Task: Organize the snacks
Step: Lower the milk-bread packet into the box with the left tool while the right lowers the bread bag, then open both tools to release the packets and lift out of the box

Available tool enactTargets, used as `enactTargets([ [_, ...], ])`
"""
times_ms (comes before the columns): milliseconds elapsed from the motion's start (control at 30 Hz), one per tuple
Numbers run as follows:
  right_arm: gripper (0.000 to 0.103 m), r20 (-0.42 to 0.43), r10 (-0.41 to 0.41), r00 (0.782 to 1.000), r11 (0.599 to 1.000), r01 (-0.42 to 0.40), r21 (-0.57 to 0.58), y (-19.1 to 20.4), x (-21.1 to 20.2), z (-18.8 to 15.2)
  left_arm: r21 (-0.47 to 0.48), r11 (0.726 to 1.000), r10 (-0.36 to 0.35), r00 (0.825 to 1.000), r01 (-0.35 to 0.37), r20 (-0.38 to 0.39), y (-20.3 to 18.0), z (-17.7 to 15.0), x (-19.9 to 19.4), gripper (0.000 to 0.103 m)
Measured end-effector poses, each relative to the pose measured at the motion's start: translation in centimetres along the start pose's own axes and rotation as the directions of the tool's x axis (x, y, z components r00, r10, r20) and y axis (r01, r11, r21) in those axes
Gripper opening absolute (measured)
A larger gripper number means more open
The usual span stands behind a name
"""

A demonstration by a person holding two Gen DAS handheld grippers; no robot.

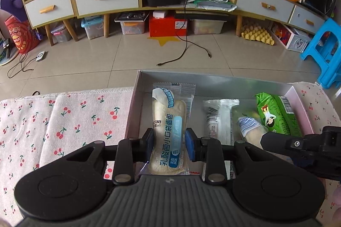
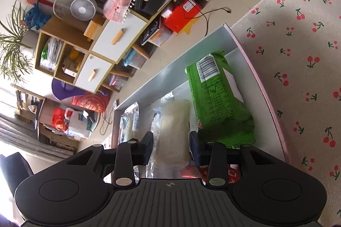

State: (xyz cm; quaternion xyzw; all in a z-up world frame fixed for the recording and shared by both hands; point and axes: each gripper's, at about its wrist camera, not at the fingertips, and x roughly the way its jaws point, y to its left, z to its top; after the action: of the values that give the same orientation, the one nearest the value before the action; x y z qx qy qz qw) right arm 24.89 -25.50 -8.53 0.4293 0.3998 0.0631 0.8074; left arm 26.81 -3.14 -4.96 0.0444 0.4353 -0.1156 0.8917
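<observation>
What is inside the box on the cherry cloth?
Inside the box: a bread packet in the left gripper, a clear packet, a blue-striped packet, a green packet. Something red near the right gripper is mostly covered.

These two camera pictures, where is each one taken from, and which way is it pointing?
Left wrist: sits on the left gripper, looking forward over the box toward the cabinet; its fingers pinch a bread packet, and the right gripper shows at the right.
Right wrist: sits on the right gripper, tilted, looking into the box; its fingers flank a pale packet.
Shared: the box, the green packet, the cherry cloth.
</observation>
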Motion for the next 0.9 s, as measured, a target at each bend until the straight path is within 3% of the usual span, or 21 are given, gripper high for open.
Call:
enactTargets([
  [67,0.045,0.003,0.005,1.0,1.0,-0.005,0.021,-0.3,-0.3,0.1,0.008,1.0,0.024,0.999,-0.024,0.025,-0.2,0.0,-0.2,0.043],
  [100,0.051,0.007,0.01,1.0,1.0,-0.011,0.027,-0.4,-0.5,0.1,0.015,0.999,0.031,0.999,-0.031,0.035,-0.3,0.0,-0.3,0.057],
  [467,0.065,0.02,-0.021,1.0,1.0,0.021,-0.002,1.1,-2.2,-0.2,0.087,0.995,0.053,0.997,-0.058,0.057,-0.8,-0.1,-2.4,0.071],
  [600,0.069,0.018,-0.042,0.999,0.997,0.043,-0.058,3.0,-3.5,-1.0,0.082,0.995,0.054,0.997,-0.059,0.064,-0.6,-0.1,-3.7,0.072],
  [900,0.082,0.043,-0.082,0.996,0.982,0.088,-0.169,6.7,-7.2,-3.2,0.069,0.996,0.045,0.996,-0.051,0.078,0.2,-1.5,-7.6,0.089],
])
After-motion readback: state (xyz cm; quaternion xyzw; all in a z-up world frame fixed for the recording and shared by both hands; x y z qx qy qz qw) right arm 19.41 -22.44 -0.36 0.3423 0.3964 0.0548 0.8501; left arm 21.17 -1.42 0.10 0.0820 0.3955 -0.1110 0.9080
